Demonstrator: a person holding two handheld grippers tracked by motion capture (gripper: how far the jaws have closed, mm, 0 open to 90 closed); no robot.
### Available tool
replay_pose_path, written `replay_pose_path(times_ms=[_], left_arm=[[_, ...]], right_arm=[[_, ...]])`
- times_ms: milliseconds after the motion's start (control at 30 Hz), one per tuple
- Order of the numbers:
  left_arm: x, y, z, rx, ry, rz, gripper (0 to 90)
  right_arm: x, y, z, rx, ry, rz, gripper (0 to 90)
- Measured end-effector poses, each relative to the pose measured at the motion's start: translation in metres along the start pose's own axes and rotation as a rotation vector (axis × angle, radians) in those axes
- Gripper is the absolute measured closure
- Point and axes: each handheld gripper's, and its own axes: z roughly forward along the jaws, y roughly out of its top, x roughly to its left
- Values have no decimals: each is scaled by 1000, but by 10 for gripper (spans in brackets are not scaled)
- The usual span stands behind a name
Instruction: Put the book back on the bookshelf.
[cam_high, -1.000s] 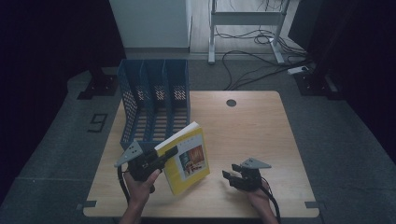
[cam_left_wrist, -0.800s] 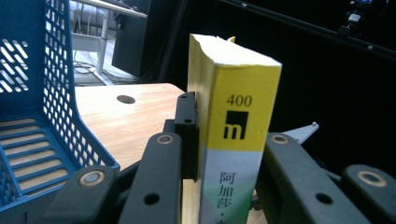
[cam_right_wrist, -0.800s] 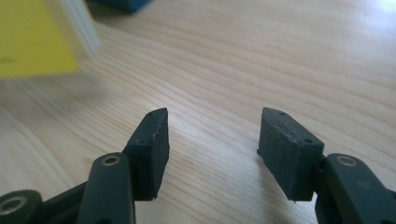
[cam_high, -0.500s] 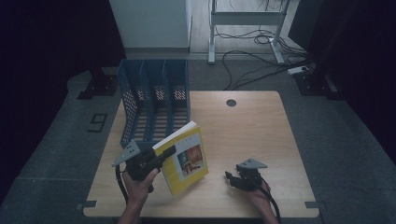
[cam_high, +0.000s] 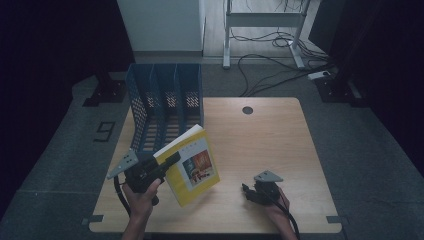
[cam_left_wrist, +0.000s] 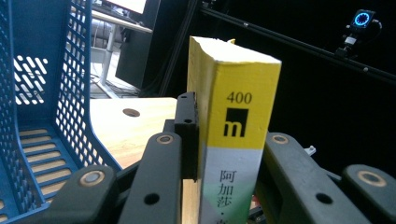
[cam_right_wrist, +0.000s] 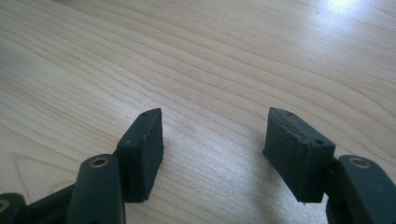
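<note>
Two tools: left tool still clamped on the yellow book, now nearer the blue rack; right tool freshly wider, empty.

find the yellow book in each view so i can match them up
High view: the yellow book is lower left of centre, clamped in the left gripper.
Left gripper view: the book stands upright in the centre, spine facing the camera, between the jaws.
Right gripper view: not in it; bare wooden table.
Shared landmark: the blue file rack, at the left edge of the left gripper view.
</note>
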Motion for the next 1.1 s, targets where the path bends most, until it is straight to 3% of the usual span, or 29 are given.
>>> replay_pose_path(times_ms=[200,400,600,1100], left_arm=[[1,9,0,-14,33,-12,757],[-1,21,1,-33,33,-26,757],[-4,32,2,-25,45,3,757],[2,44,7,-49,47,-10,757]], right_arm=[[0,0,0,2,2,-3,354],[0,0,0,5,1,-5,336],[0,0,0,6,-2,-3,328],[-1,0,0,9,-12,7,309]])
